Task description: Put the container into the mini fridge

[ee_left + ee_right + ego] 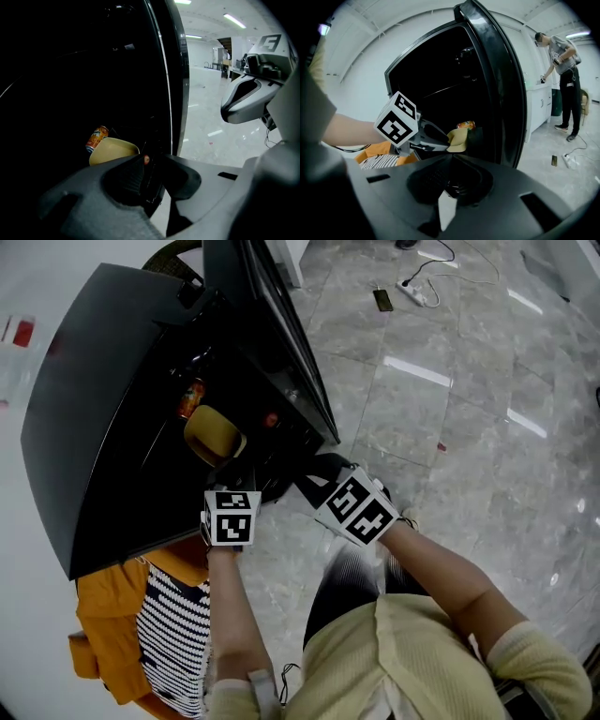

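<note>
**Container inside the open fridge**

The yellow container [214, 435] sits inside the black mini fridge [103, 409], just beside an orange can [191, 397]. The door [281, 334] stands open. The left gripper [152, 161] is just in front of the container, jaws apart and empty. The right gripper [450, 159] is near the door's edge, jaws pressed together on nothing.

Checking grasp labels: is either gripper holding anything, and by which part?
Nothing, it seems. The container sits in the fridge beside the open left gripper, not between its jaws; the right gripper is empty.
</note>
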